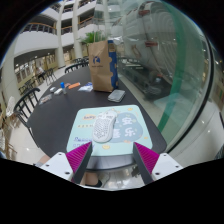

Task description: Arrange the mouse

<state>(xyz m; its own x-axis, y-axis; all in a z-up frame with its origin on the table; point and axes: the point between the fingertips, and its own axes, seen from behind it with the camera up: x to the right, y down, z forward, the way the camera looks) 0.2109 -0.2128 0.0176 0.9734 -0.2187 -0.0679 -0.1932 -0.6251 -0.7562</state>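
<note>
A white mouse (pixel 103 125) lies on a light blue patterned mouse mat (pixel 125 128) on a dark round table (pixel 55 115). My gripper (pixel 113 157) is open and empty, with its magenta pads (pixel 79 155) spread wide just short of the mat's near edge. The mouse lies ahead of the fingers, slightly left of the middle, and does not touch them.
A brown paper bag (pixel 100 70) stands at the far side of the table. A small grey flat item (pixel 117 96) lies in front of it. Orange and blue items (pixel 70 87) lie to the far left. Chairs (pixel 28 100) stand to the left. A glass wall (pixel 175 60) runs along the right.
</note>
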